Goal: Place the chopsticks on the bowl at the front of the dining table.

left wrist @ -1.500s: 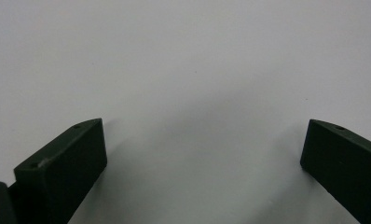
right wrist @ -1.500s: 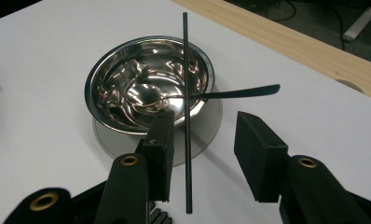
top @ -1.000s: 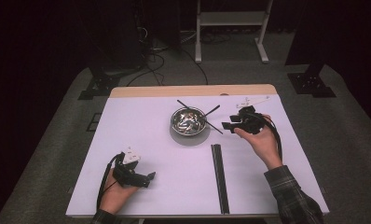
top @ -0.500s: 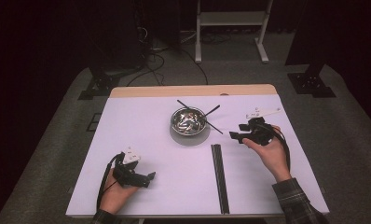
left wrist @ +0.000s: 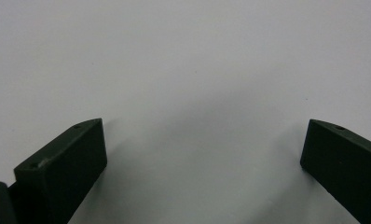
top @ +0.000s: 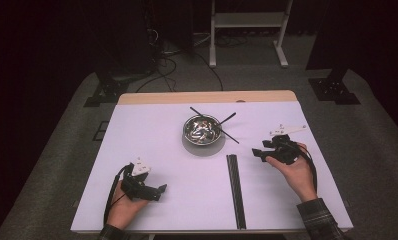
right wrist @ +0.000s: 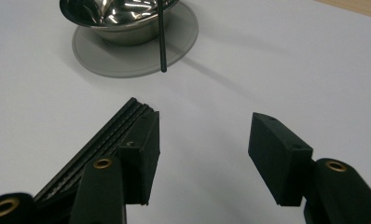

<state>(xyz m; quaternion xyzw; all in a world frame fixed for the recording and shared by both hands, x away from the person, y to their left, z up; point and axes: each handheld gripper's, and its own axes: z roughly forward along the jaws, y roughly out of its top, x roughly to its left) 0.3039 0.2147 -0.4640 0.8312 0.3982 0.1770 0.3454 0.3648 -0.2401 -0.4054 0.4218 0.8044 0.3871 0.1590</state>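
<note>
While its jaws have just been opening, the right gripper [top: 261,153] hovers wide and empty near the worktop's right edge, just beside the bundle of black chopsticks [top: 235,187] lying toward the front edge. Two more chopsticks [top: 229,133] rest across the steel bowl [top: 202,129] at mid-worktop. Near the front-left corner, the left gripper [top: 162,190] gapes empty.
</note>
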